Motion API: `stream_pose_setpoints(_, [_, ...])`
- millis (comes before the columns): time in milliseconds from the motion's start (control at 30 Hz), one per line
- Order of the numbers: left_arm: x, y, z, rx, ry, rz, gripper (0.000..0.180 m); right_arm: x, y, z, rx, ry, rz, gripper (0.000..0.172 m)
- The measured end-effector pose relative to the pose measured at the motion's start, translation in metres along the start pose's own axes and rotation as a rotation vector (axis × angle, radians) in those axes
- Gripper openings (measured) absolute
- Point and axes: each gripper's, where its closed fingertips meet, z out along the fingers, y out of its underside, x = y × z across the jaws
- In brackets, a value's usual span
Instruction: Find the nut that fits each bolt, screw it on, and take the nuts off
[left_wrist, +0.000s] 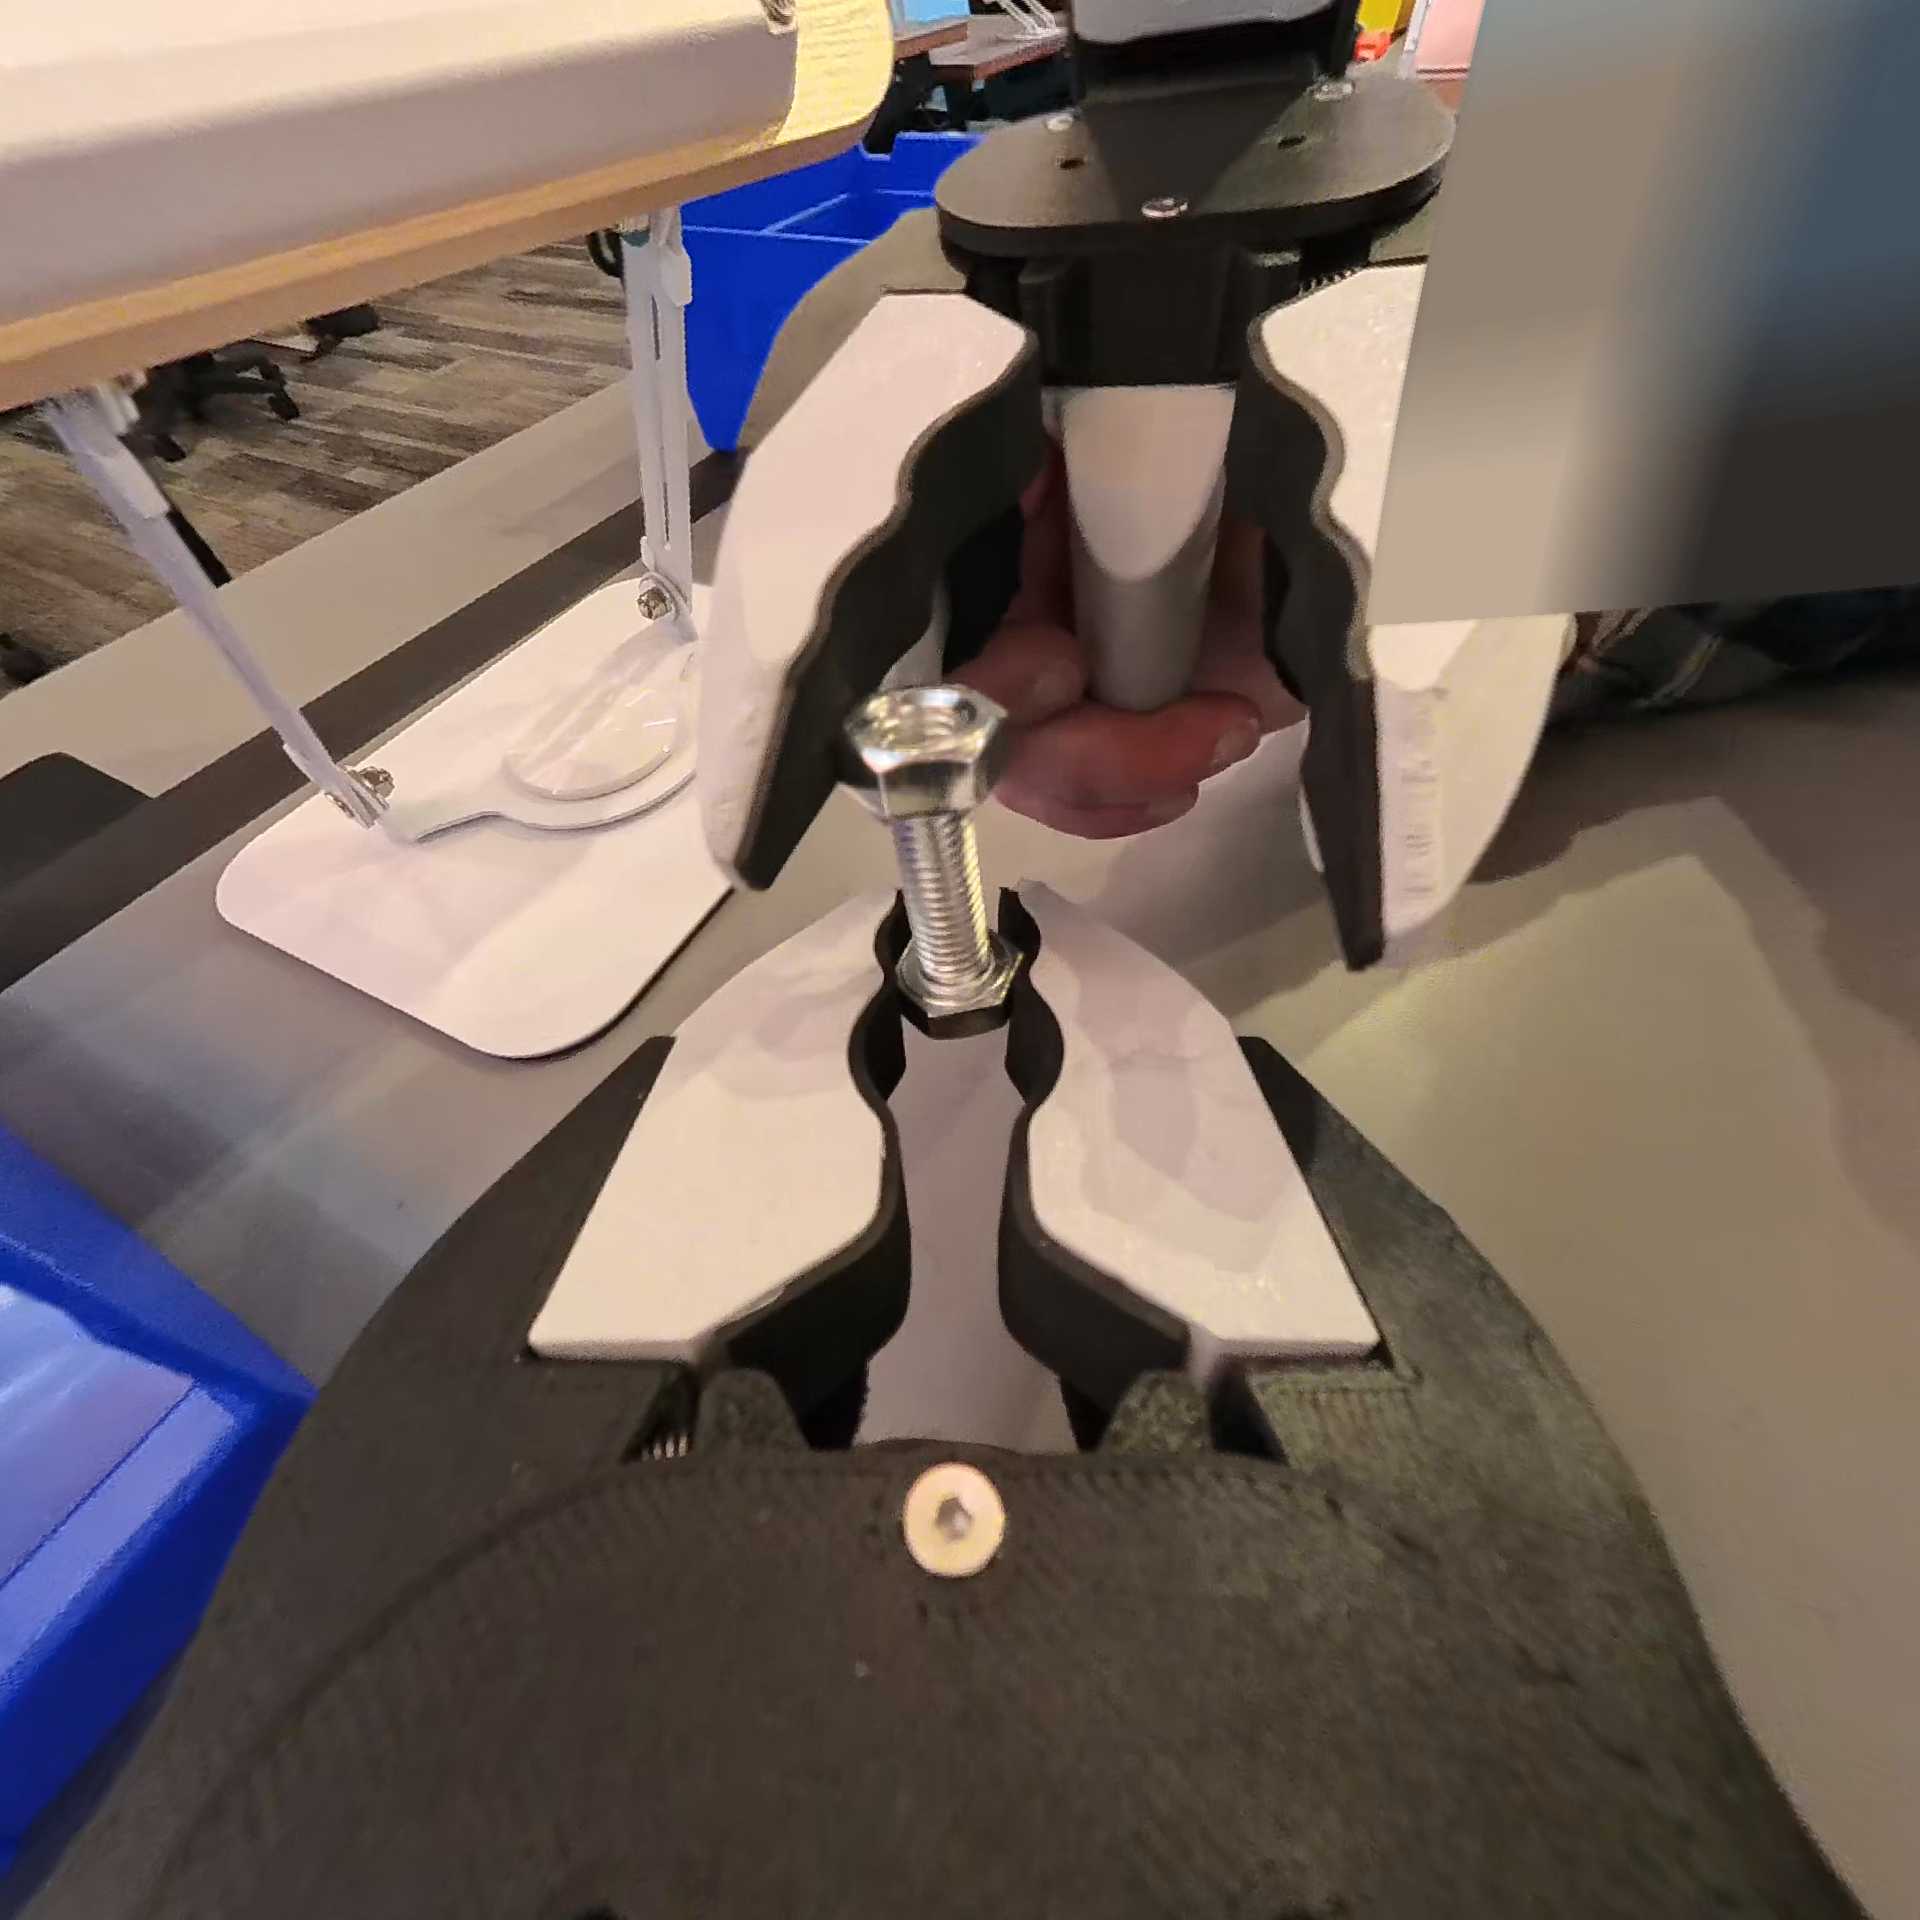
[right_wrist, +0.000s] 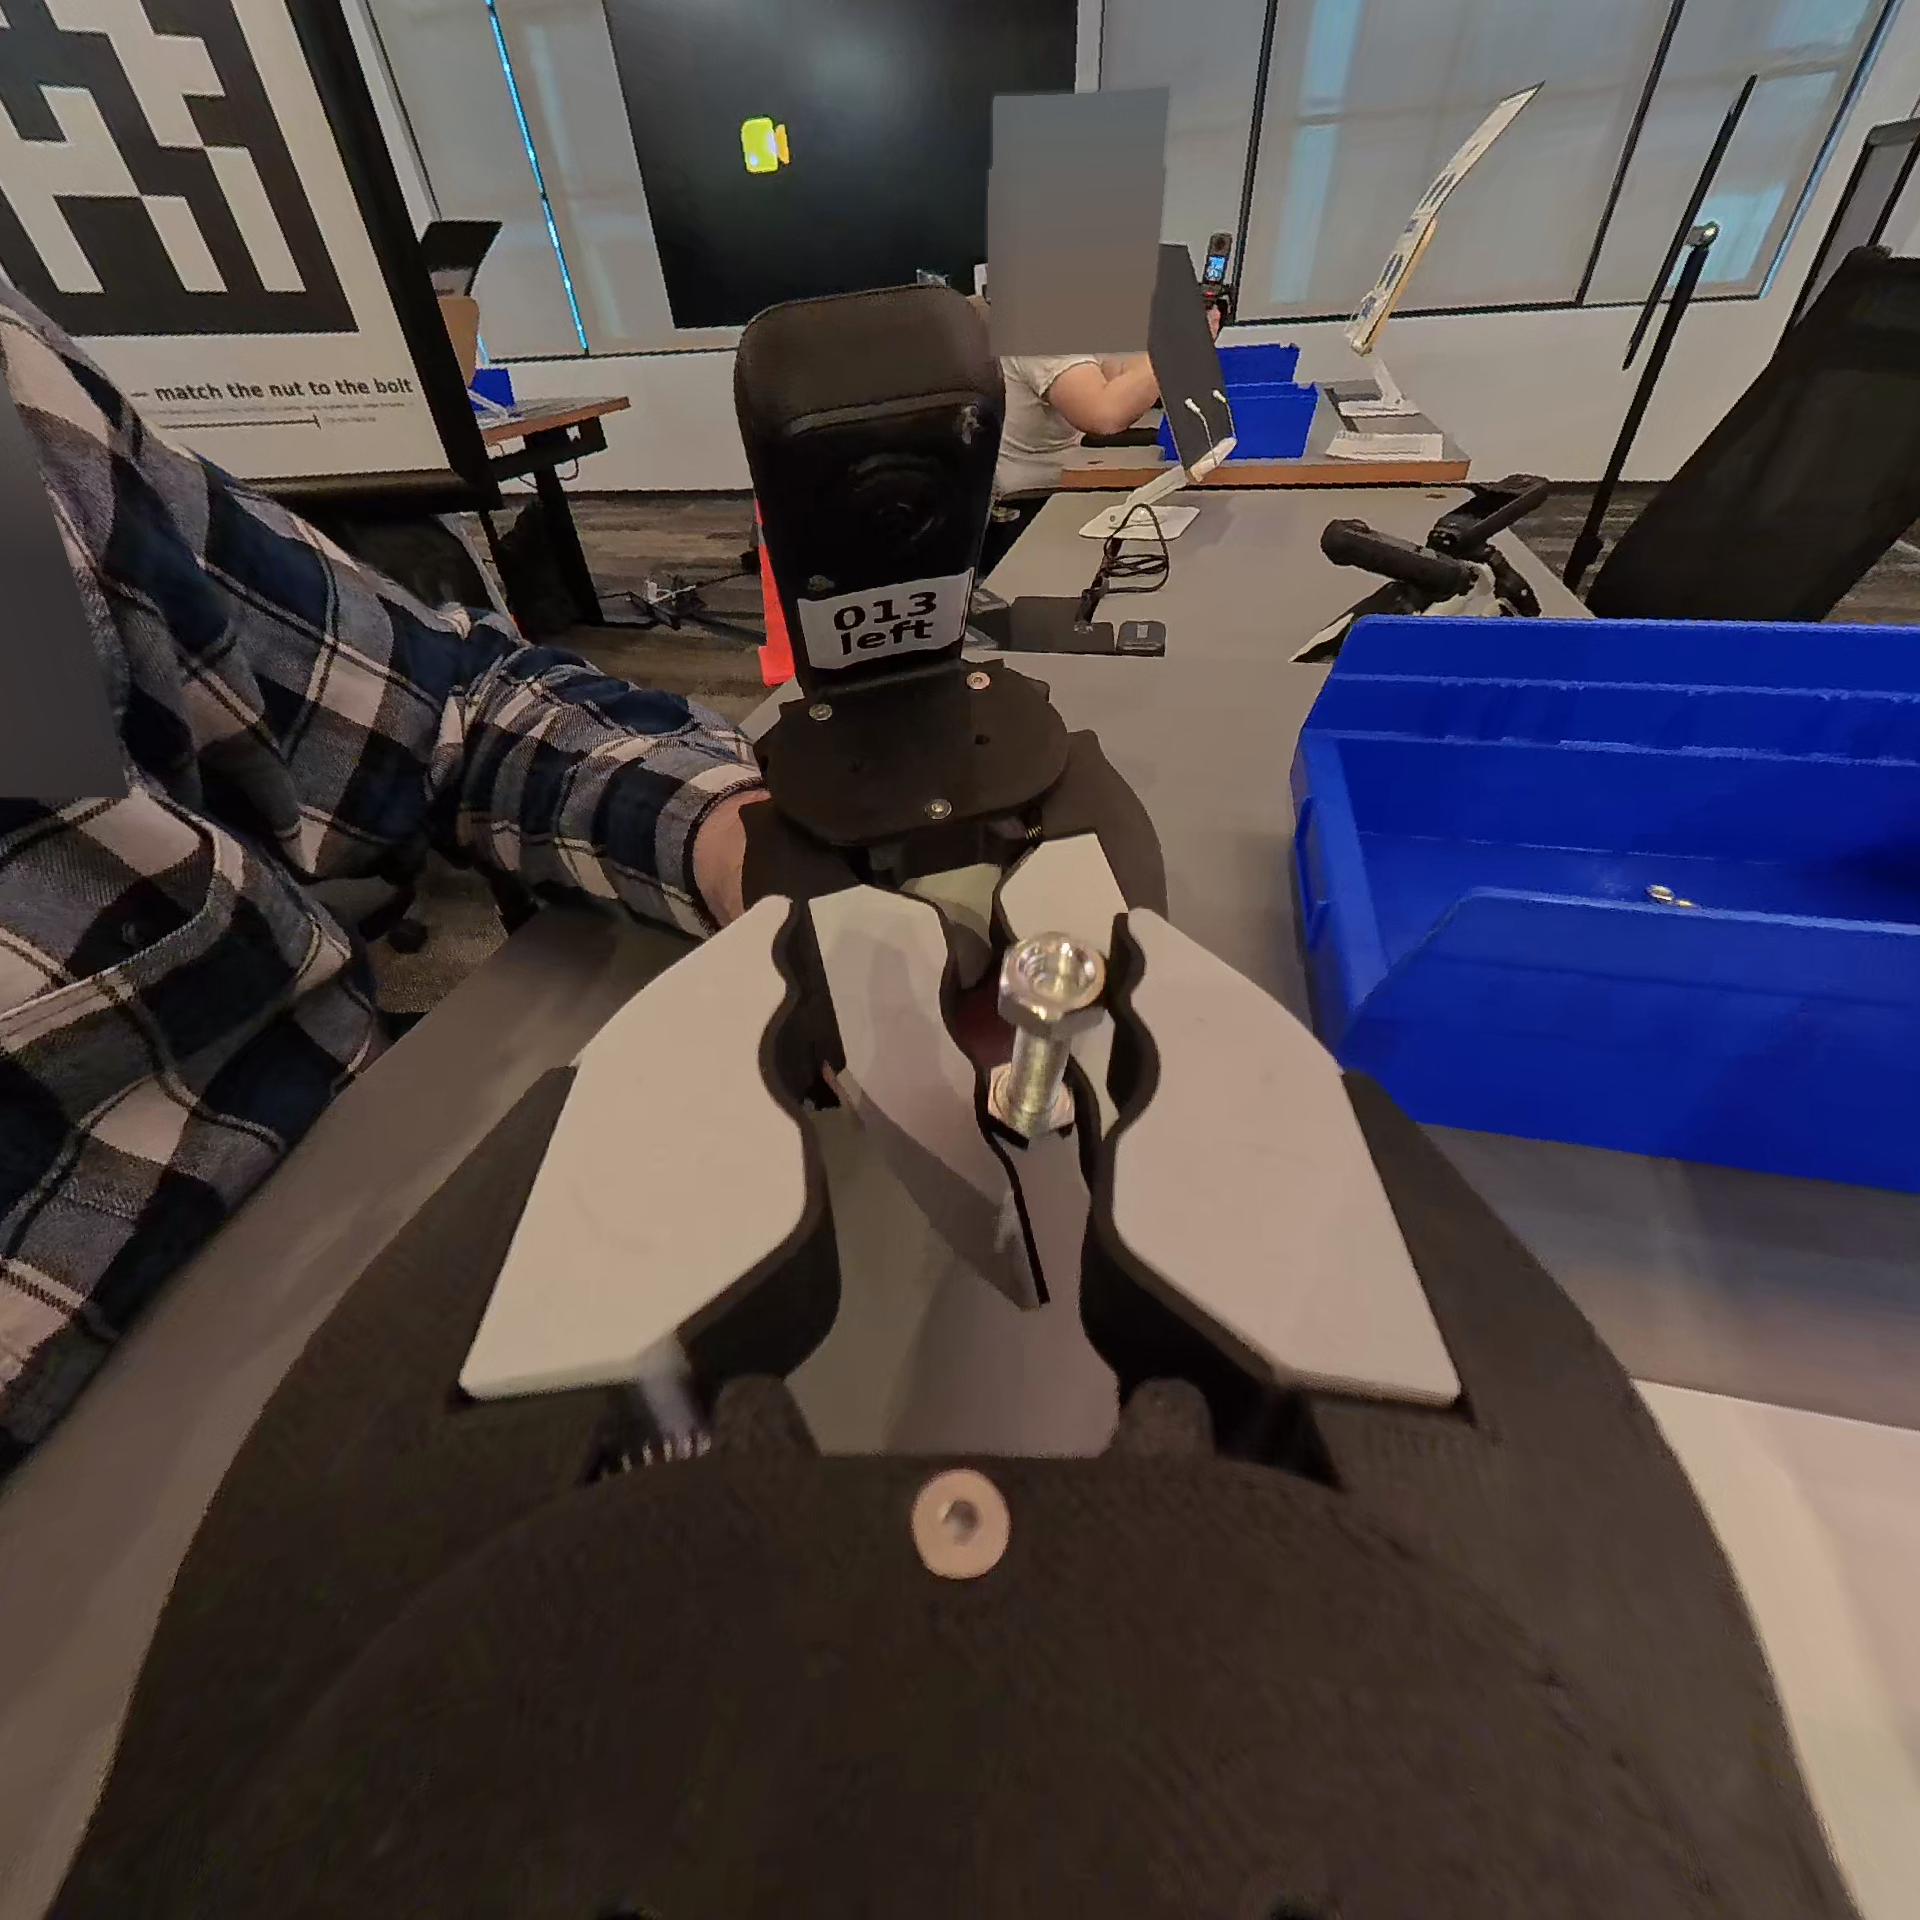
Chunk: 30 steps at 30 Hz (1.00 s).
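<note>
Your left tool (left_wrist: 961, 971) clamps the bolt (left_wrist: 940, 883) head so it can't spin; right tool (right_wrist: 961, 997) stands apart around the nut (left_wrist: 923, 748).

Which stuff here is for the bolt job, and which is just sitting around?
For the job:
- bolt, head clamped in the left gripper
- nut on its tip
- right gripper, open

Just lying about:
- blue bin
- white stand
- table

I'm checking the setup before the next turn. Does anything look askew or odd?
Nothing stands out. The left hand-held gripper clamps the bolt by its head, shank upright, nut at the tip. The right hand-held gripper is open around it.
</note>
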Motion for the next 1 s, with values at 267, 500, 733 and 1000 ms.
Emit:
stream_pose_setpoints(267, [-0.003,-0.002,-0.002,0.012,-0.007,-0.006,0.015,0.004,-0.001,-0.009,0.020,0.024,-0.015,0.047])
stream_pose_setpoints(500, [-0.001,0.001,0.002,-0.006,0.007,-0.016,0.015,-0.001,-0.001,-0.002,0.022,0.003,-0.002,0.065])
stream_pose_setpoints(733, [-0.005,-0.002,-0.002,0.008,-0.005,-0.041,0.015,0.002,-0.002,-0.012,0.029,0.021,-0.012,0.058])
stream_pose_setpoints(1000, [-0.001,0.001,0.002,-0.010,0.007,-0.011,0.015,0.015,-0.004,-0.019,0.044,0.087,0.006,0.042])
